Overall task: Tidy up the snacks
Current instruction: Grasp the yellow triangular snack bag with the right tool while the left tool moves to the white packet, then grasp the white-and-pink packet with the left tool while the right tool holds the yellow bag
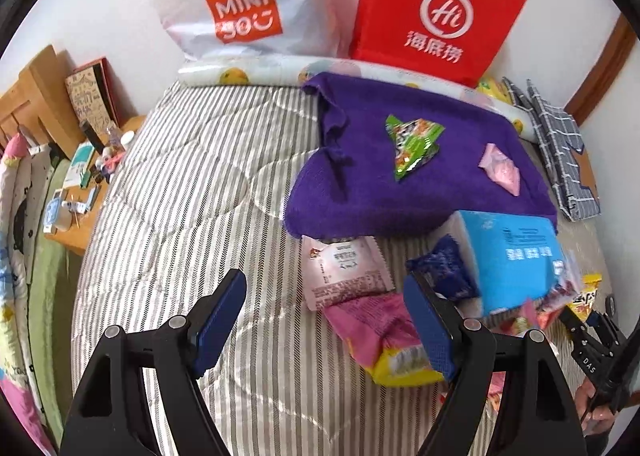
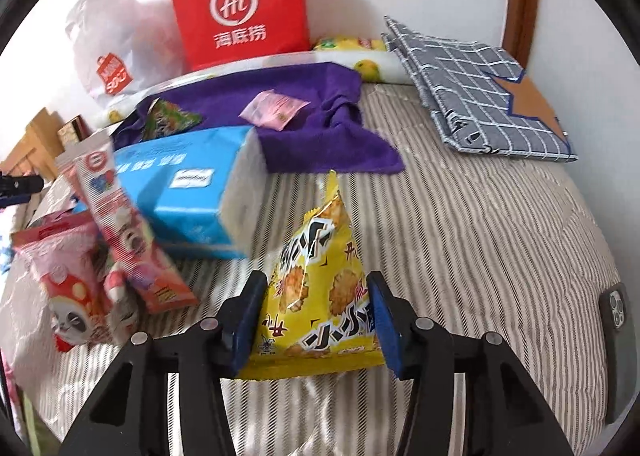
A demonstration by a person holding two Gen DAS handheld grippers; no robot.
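Note:
My right gripper (image 2: 316,316) is shut on a yellow snack bag (image 2: 316,296) and holds it above the striped bed (image 2: 460,236). My left gripper (image 1: 324,320) is open and empty over the bed, left of a pale pink packet (image 1: 344,272) and a pink-and-yellow snack bag (image 1: 384,340). A green snack (image 1: 412,144) and a small pink packet (image 1: 502,168) lie on the purple towel (image 1: 380,196). A dark blue snack (image 1: 444,272) leans on the blue tissue pack (image 1: 516,256). Red and pink snack bags (image 2: 88,276) lie at the left in the right wrist view.
A red paper bag (image 1: 436,4) and a white Miniso bag (image 1: 244,0) stand against the wall. A folded grey checked cloth (image 2: 480,96) lies at the bed's far right. A phone (image 2: 618,312) lies at the right edge. A cluttered wooden nightstand (image 1: 76,192) stands left.

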